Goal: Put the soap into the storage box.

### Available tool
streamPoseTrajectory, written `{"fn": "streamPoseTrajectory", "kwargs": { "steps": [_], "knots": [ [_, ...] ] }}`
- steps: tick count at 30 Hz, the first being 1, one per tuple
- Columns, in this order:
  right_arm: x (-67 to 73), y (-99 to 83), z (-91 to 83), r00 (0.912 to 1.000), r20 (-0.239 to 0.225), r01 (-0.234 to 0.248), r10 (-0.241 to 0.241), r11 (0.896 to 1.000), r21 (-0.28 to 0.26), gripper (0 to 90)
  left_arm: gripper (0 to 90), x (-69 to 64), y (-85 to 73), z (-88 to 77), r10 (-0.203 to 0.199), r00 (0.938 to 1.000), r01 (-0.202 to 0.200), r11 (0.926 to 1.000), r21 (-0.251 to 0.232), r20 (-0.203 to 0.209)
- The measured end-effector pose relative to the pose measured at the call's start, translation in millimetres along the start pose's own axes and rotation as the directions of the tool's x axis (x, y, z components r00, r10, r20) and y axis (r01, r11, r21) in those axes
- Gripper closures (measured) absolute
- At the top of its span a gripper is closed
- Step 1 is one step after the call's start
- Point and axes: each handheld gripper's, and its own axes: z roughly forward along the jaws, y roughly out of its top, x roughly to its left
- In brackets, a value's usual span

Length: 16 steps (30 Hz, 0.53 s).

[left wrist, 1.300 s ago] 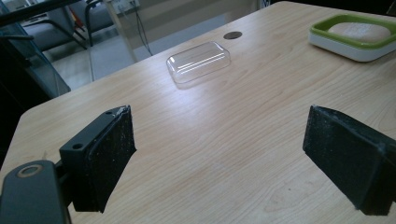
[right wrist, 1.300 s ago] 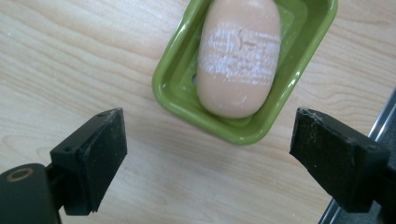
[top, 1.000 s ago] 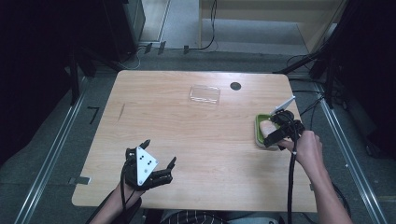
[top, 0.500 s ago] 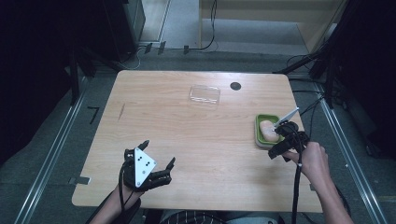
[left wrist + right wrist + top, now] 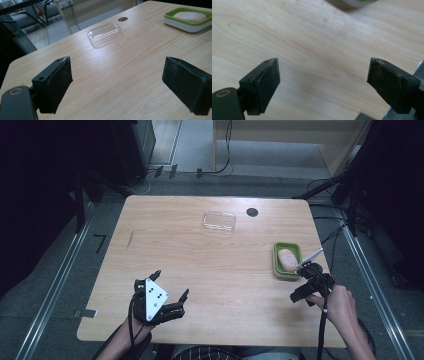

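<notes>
The right claw [image 5: 303,292] hung over the table [image 5: 220,265] near its right edge, just on the person's side of a green-rimmed soap dish [image 5: 287,261], apart from it. Its jaws stood spread with nothing between them; in the right gripper view only bare wood grain lay between the two black pads [image 5: 265,85], and a blurred strip of the dish's green rim [image 5: 355,2] showed at the top edge. The jaws had just been closing a little, yet they remained wide and pinched nothing. The dish sat flat on the table close to the right edge, white below and green along the lip, and a pale pinkish bar of soap [image 5: 287,258] lay inside it. A thin light-coloured stick-like piece [image 5: 310,257] slanted up just beside the dish's near right corner; whether it belonged to the gripper could not be told. The left claw [image 5: 170,302] rested low near the front left part of the table, a grey plate with dots on top of it, its jaws likewise spread and empty, as the left gripper view made plain. Farther off, towards the table's back edge, lay a clear plastic lid [image 5: 219,221], with a small dark round hole [image 5: 252,212] in the tabletop just to the right of it, both well apart from the dish.
</notes>
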Motion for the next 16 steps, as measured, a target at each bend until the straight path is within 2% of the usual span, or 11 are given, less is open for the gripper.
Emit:
{"fn": "streamPoseTrajectory", "kwargs": {
  "steps": [11, 16],
  "knots": [
    [6.9, -18.9, 15.2, 1.0, -0.003, 0.01, -0.01, 1.0, 0.019, 12.3, 9.8, -1.9, 1.3, 1.9, 0.005, 1.0, -0.005, 0.9999, -0.009, 0.008],
    [8.2, -24.1, 16.0, 0.9999, -0.005, 0.011, -0.011, 1.0, 0.005, 12.4, 9.8, -1.6, 1.7, 3.3, 0.013, 0.9999, -0.013, 0.9999, -0.011, 0.009]
  ]
}}
